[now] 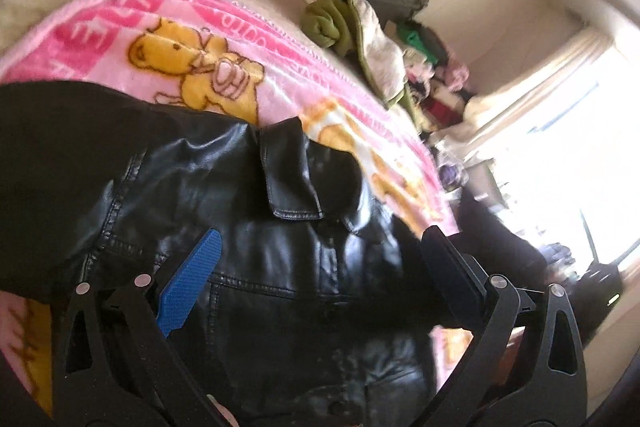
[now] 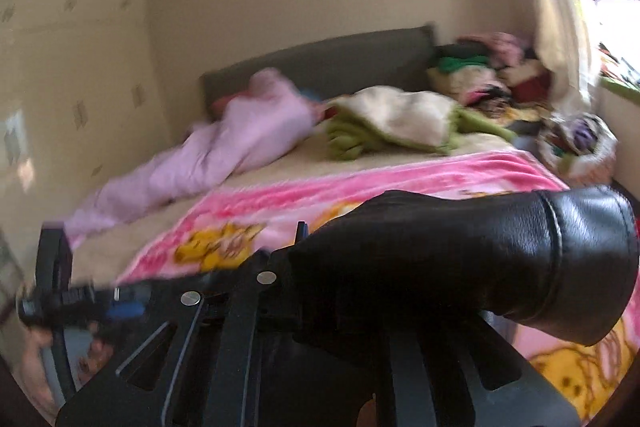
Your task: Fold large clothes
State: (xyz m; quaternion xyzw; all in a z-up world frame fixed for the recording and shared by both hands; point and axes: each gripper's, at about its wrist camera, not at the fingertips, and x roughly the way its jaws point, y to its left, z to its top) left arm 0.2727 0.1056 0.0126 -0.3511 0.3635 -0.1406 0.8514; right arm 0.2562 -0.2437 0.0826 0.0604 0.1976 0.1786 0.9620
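A black leather jacket (image 1: pixel 280 247) lies on a pink bear-print blanket (image 1: pixel 192 43) on the bed. My left gripper (image 1: pixel 316 243) is open just above the jacket's chest, its blue-padded finger (image 1: pixel 188 279) on the left and its black finger (image 1: pixel 444 267) on the right. In the right wrist view, my right gripper (image 2: pixel 320 255) is shut on the jacket's black sleeve (image 2: pixel 480 251), whose cuff sticks out to the right above the blanket (image 2: pixel 320 195). The sleeve hides most of the right fingers.
A pink quilt (image 2: pixel 240 139) and a green-and-cream blanket (image 2: pixel 400 123) lie near the grey headboard (image 2: pixel 320 63). A pile of clothes (image 2: pixel 488 75) sits in the corner by the bright window (image 1: pixel 568 155). The left gripper shows at the lower left in the right wrist view (image 2: pixel 80 299).
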